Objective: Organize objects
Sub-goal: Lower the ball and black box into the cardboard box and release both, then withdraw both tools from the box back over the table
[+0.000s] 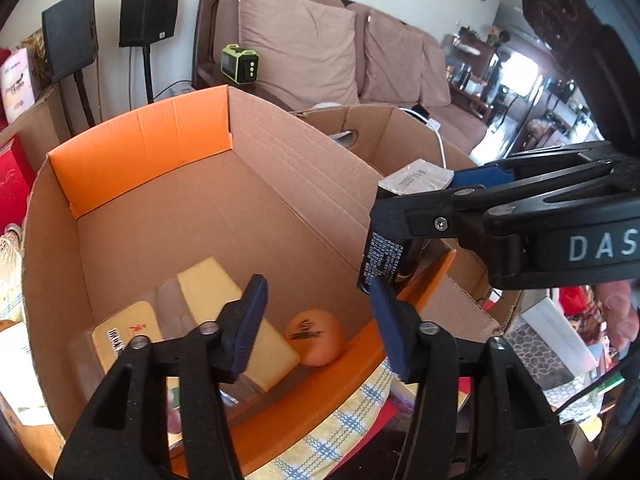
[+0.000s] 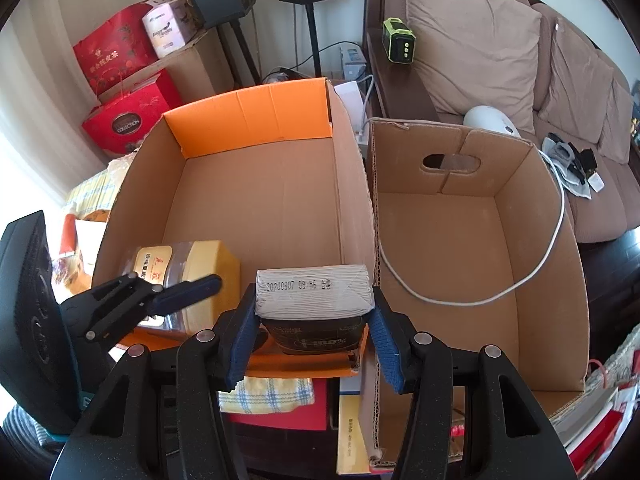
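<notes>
Squarely between the right gripper (image 2: pixel 312 336) jaws — clamped — sits the tissue pack (image 2: pixel 314 291); left gripper (image 1: pixel 316 324) jaws wide.

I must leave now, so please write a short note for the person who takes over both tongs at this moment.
Right tongs: shut on the tissue pack, held above the near edge of the orange-flap box.
Left tongs: open, holding nothing, over the same box.
Already in that box: yellow-lidded jar and orange ball.
The plain box beside it holds only a white cable.
Left: place the tissue pack in a box, probably the orange-flap one.
</notes>
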`<state>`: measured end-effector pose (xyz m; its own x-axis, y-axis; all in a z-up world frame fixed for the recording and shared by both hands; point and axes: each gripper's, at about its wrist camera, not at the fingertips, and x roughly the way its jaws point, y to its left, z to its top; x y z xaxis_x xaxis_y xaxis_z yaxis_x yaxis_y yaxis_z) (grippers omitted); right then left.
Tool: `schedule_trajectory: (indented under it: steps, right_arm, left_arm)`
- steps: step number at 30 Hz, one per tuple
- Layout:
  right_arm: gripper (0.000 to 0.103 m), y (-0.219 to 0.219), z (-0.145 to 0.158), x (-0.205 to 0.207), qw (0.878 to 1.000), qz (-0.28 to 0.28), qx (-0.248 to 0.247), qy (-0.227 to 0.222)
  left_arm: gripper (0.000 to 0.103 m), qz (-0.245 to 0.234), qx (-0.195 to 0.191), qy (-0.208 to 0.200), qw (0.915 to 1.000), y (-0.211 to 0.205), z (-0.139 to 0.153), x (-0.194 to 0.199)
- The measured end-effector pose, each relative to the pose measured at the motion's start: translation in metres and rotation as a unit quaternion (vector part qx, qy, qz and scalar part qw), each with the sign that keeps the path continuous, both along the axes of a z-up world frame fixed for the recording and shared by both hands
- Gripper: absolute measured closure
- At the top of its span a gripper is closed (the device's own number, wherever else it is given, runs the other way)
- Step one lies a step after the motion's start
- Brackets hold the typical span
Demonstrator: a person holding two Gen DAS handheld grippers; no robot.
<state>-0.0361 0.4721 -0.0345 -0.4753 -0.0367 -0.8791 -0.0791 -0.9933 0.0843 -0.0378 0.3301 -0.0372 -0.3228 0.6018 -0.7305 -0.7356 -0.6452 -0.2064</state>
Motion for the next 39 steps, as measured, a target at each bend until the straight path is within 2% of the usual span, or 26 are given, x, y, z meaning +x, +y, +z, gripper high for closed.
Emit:
schedule_trajectory:
  steps: [1,6,10,13,19,24,28,33,35,39]
  right_arm:
    - [0.049,-0.001,0.000,-0.001,1.000,0.001,0.002,-0.003]
    - [0.049,-0.001,-0.007,-0.008,1.000,0.002,0.001,-0.028]
    - [0.049,-0.005,-0.014,-0.018,0.999,-0.003,0.014,-0.044]
    - [0.043,-0.008,-0.015,-0.025,0.999,-0.013,0.020,-0.037]
    - [0.042,-0.024,-0.013,-0.032,0.998,-0.010,0.057,-0.009]
    - [0.042,-0.037,-0.002,-0.031,0.997,-0.003,0.069,0.015]
    - [0.040,-0.045,0.009,-0.027,0.998,0.008,0.049,0.038]
    - [0.030,-0.063,0.024,-0.020,0.997,0.028,0.020,0.072]
    - [0.024,-0.073,0.029,-0.019,0.996,0.038,0.009,0.084]
    - [0.023,-0.094,0.035,-0.020,0.993,0.055,-0.007,0.101]
  left_arm:
    - [0.038,0.003,0.004,-0.003,1.0000,-0.005,0.001,-0.002]
    - [0.037,0.024,0.039,-0.020,0.9988,-0.044,0.015,-0.012]
    - [0.028,0.064,0.075,-0.029,0.9947,-0.089,0.029,-0.021]
    - [0.024,0.088,0.088,-0.030,0.9917,-0.118,0.036,-0.024]
    - [0.013,0.114,0.080,-0.006,0.9902,-0.155,0.045,-0.023]
    - [0.013,0.126,0.078,-0.005,0.9890,-0.171,0.049,-0.028]
    - [0.007,0.144,0.080,0.000,0.9863,-0.188,0.052,-0.027]
    - [0.001,0.176,0.069,0.014,0.9818,-0.209,0.057,-0.030]
    - [0.001,0.187,0.069,0.006,0.9799,-0.221,0.057,-0.034]
    - [0.001,0.221,0.075,-0.018,0.9723,-0.252,0.052,-0.045]
